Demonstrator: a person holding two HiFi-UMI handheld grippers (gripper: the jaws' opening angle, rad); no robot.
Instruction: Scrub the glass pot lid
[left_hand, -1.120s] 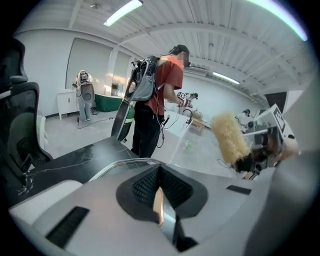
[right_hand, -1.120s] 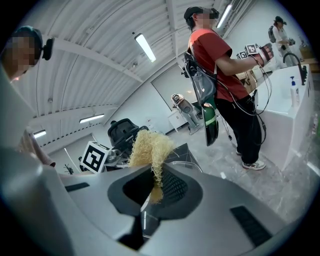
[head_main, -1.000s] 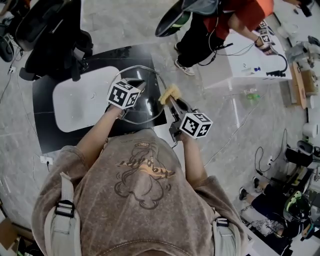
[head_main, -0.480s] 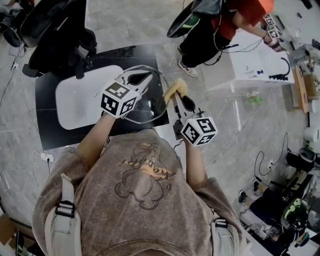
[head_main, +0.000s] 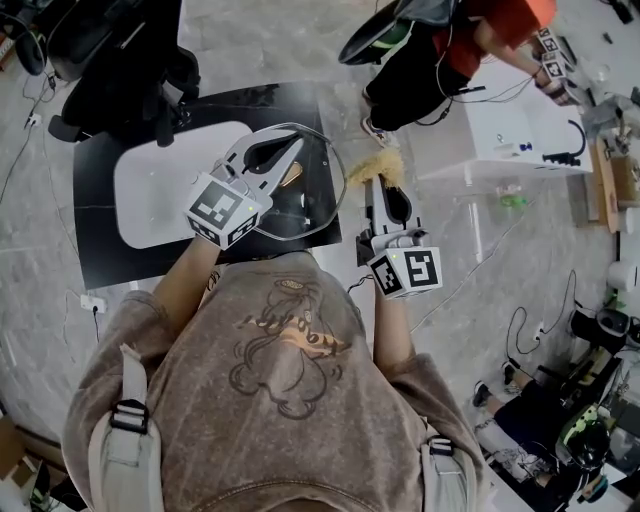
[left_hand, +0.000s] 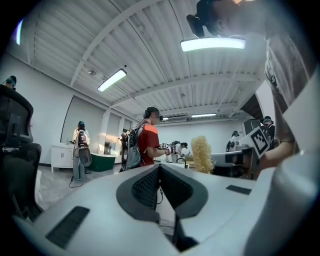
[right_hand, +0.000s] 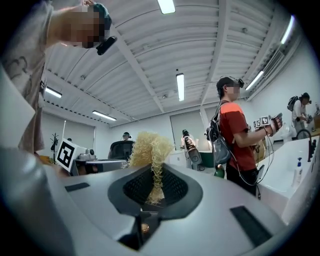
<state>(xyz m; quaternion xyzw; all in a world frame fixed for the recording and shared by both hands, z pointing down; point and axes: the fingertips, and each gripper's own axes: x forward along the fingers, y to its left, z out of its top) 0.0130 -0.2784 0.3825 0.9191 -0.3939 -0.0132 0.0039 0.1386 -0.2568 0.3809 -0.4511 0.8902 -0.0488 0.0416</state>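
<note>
- The glass pot lid (head_main: 318, 205) is held up over the black worktop (head_main: 110, 260), just right of the white basin (head_main: 150, 195). It is kept clear of both, apparently so that its face can be reached freely.
- The left gripper (head_main: 290, 150) is laid across the lid, and its jaws are pressed fully together. In the left gripper view only a thin dark edge is seen between the pads (left_hand: 150, 186). This is judged to be the lid, pinched edge-on, which would explain so tight a closure.
- Exactly which part of the lid is gripped cannot be told from the head view.
- The right gripper (head_main: 385, 188) is held to the right of the lid, with its jaws clamped on the lower part of a yellow fibrous scrubber (right_hand: 149, 150). The bushy top is left standing proud of the jaws, presumably so that soft fibre rather than plastic is brought against the glass.
- The scrubber (head_main: 376, 163) is seen near the lid's right rim but apart from it, so scrubbing is judged not yet begun.
- Both grippers are pointed away from the person at a similar height, which suits bringing scrubber and lid together.
</note>
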